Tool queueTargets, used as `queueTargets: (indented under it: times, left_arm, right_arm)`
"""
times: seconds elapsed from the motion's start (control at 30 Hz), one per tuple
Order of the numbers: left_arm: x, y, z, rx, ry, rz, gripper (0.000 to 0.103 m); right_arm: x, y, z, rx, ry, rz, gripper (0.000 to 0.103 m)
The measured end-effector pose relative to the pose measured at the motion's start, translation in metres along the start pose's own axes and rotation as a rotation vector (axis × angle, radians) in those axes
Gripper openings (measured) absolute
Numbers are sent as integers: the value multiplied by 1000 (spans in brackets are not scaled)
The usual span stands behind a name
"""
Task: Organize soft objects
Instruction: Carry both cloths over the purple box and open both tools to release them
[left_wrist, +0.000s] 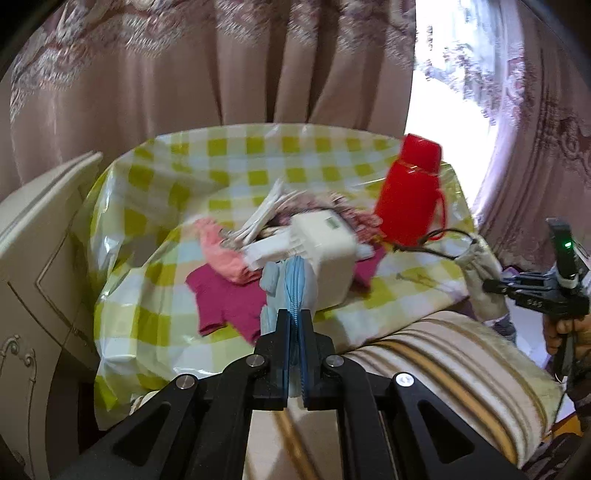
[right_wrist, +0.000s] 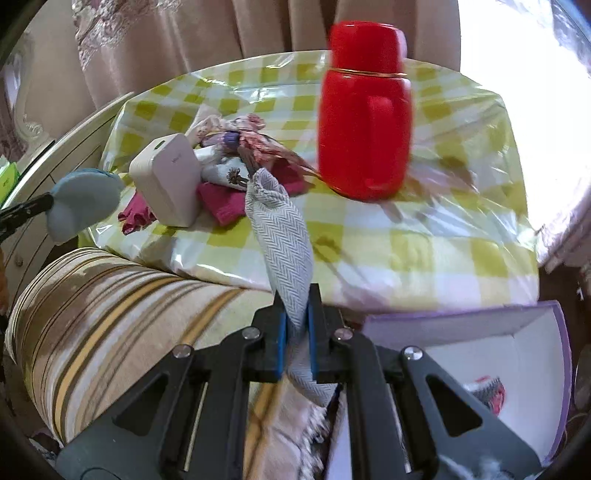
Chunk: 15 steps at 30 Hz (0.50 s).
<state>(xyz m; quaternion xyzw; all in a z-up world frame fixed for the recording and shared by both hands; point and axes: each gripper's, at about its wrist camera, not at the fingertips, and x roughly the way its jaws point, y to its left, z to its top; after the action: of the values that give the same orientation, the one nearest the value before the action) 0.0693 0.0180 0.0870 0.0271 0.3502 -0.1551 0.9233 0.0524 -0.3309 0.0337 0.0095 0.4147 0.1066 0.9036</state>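
**Both grippers loaded, held at the near edge of the table**

Left gripper: jaws pinched on a pale blue zippered fabric pouch, held in the air at the near edge of the yellow-and-white checked plastic tablecloth.

Right gripper: jaws pinched on a grey herringbone drawstring cloth bag, which rises over the near table edge.

On the cloth: white plastic box, magenta garment, pink cloth, floral fabrics, red plastic flask. Striped cushion lies below the grippers.
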Motion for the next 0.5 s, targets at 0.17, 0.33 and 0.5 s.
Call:
queueTargets:
  times: [0.17,0.33,0.5]
  left_arm:
    - [-23,-40,6,56,-41,-65,5]
    - [-30,-92,13,120,-56,-157,4]
    - [-27,-153,16,195,-48,-253,4]
  right_arm:
    - [-25,-27,-19,68,-20,-30,12]
    - [-50,-56,-39,127,-36,-64,12]
    - [-69,-86,-59,197,-47,-96,12]
